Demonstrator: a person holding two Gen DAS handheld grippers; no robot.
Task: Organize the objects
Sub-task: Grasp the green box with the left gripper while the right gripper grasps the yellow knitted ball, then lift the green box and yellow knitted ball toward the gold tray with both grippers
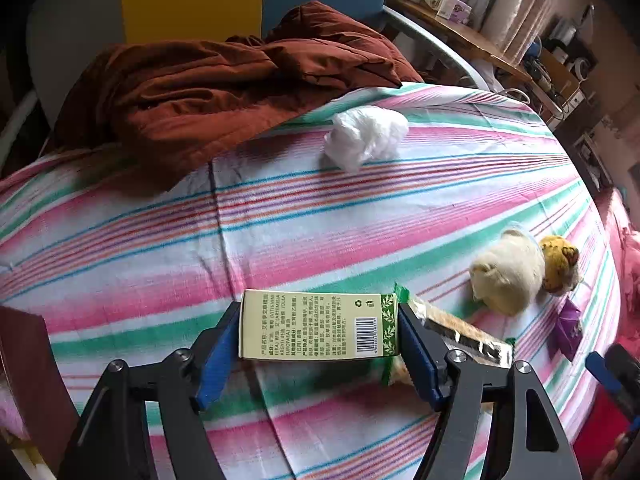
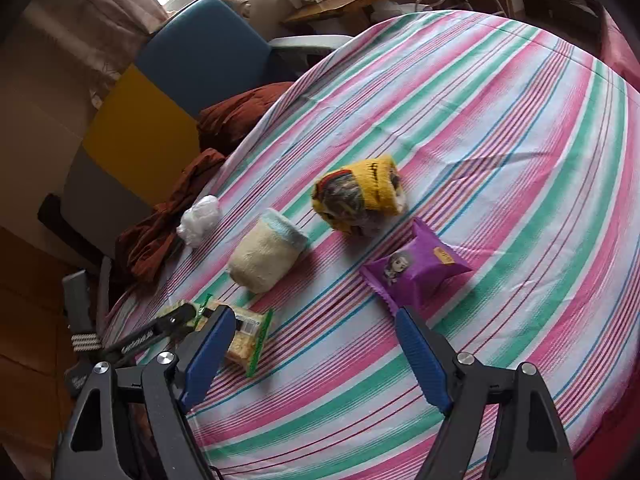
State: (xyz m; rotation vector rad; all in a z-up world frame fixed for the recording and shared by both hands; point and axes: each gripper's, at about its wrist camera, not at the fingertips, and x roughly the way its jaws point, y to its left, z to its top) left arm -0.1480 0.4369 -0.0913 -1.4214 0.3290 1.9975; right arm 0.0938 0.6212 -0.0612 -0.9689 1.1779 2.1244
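My left claw (image 1: 318, 354) points steeply down at the striped sheet (image 1: 320, 216) with a pale green box (image 1: 316, 326) lying crosswise between its blue pads (image 1: 416, 356). The pads sit at the two short ends of the box; from this angle I cannot confirm firm pressure, but both appear to touch it. A snack packet with green edges (image 1: 452, 332) lies just behind the right pad, partly under the box. My right claw (image 2: 316, 352) stands wide with nothing between its pads, above bare sheet. Ahead of it lie a purple packet (image 2: 416, 270), a cream sock roll (image 2: 266, 254), a yellow sock roll (image 2: 360, 200) and a white wad (image 2: 200, 220). A rust-red quilt (image 1: 208, 92) is heaped at the far edge.
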